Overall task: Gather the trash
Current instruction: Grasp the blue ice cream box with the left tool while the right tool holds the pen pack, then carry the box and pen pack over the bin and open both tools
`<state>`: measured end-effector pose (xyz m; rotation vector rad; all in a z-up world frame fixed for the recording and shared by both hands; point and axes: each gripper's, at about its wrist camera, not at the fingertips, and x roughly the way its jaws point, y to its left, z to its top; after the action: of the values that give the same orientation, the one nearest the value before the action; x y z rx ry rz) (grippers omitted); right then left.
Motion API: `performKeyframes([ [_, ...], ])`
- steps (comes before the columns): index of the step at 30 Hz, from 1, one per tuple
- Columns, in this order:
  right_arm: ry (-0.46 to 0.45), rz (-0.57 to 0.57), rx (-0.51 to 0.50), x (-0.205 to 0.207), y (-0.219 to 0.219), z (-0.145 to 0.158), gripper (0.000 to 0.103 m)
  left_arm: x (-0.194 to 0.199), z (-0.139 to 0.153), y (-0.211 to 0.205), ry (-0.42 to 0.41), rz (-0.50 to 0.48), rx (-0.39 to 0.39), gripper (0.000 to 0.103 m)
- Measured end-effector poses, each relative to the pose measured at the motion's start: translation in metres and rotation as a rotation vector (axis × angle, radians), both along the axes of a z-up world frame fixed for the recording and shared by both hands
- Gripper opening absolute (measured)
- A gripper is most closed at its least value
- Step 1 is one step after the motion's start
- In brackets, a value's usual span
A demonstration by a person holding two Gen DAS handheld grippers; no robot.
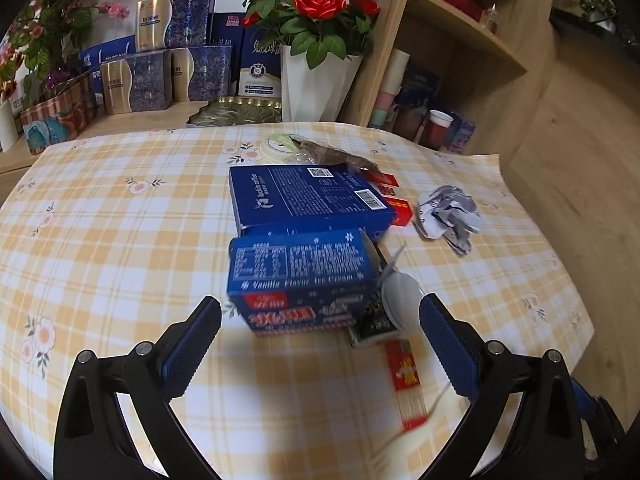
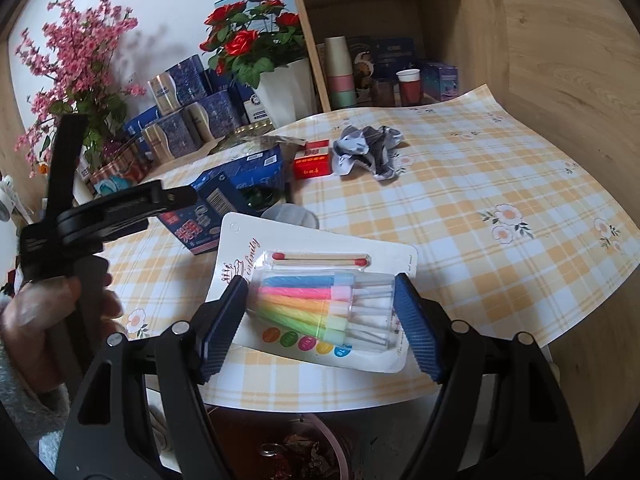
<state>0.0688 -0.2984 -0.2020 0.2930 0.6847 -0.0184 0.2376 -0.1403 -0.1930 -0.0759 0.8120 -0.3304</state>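
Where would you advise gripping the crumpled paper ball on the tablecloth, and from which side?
Grip the crumpled paper ball across its bulky middle, coming from above. It lies loose on the tablecloth, apart from the red packet, with folds that should compress between the pads.

A table (image 1: 120, 208) under a yellow-checked floral cloth stands before a white wall (image 2: 168, 4). A wooden shelf unit (image 1: 460, 28) holds cups and boxes. Red roses (image 1: 316, 4) in a white pot, pink blossoms (image 2: 80, 52) and blue gift boxes (image 1: 160, 68) line the back, in soft daylight.
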Motion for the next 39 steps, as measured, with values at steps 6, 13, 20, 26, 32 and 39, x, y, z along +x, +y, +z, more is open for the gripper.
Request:
performKeyframes([
  [6, 0.008, -0.006, 0.007, 0.001, -0.005, -0.003, 0.074, 0.021, -0.010, -0.008, 0.022, 0.042, 0.031, 0.097],
  [13, 0.011, -0.005, 0.006, 0.003, -0.007, -0.005, 0.074, 0.033, -0.020, -0.008, 0.042, 0.070, 0.056, 0.097],
  [20, 0.014, -0.002, 0.005, 0.003, -0.006, -0.005, 0.074, 0.043, -0.023, -0.004, 0.080, 0.053, -0.015, 0.097],
  [26, 0.013, 0.009, 0.006, 0.005, -0.002, -0.003, 0.074, 0.038, -0.017, -0.002, 0.084, 0.004, -0.022, 0.080],
  [32, -0.009, 0.024, 0.002, 0.001, 0.005, 0.007, 0.074, 0.021, -0.004, 0.010, 0.072, -0.021, -0.033, 0.080],
  [39, -0.029, 0.048, -0.008, -0.009, 0.017, 0.018, 0.074, -0.021, 0.019, 0.028, 0.019, -0.070, -0.003, 0.080],
])
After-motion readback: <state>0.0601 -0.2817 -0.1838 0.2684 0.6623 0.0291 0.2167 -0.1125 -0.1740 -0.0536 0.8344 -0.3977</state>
